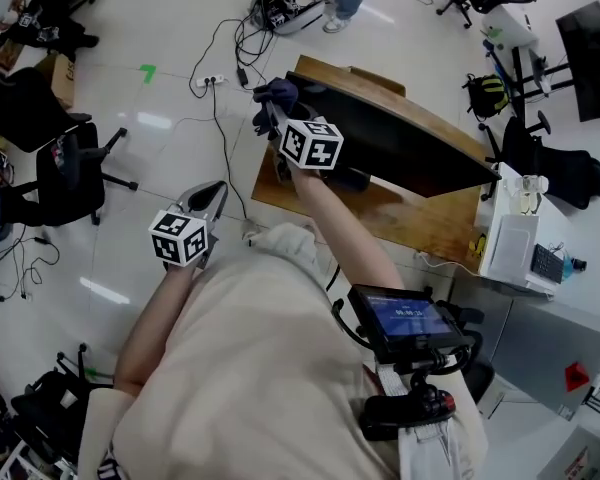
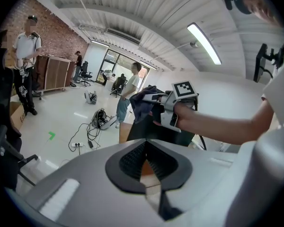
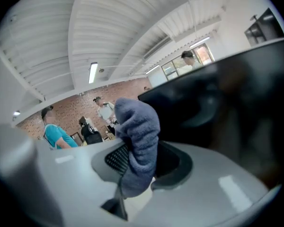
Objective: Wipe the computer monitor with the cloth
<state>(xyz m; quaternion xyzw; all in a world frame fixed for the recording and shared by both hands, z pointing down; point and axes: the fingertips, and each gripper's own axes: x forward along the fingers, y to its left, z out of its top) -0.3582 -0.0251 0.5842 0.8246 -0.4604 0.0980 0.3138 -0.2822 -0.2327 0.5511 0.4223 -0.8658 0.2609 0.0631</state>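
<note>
Nearest you, your left gripper hangs over the floor beside the wooden desk, its jaws closed tip to tip with nothing between them. Ahead, your right gripper has its jaws clamped on the blue-grey cloth, which stands up out of them at the left end of the dark monitor; whether cloth and screen touch cannot be told. The monitor stands on the desk.
</note>
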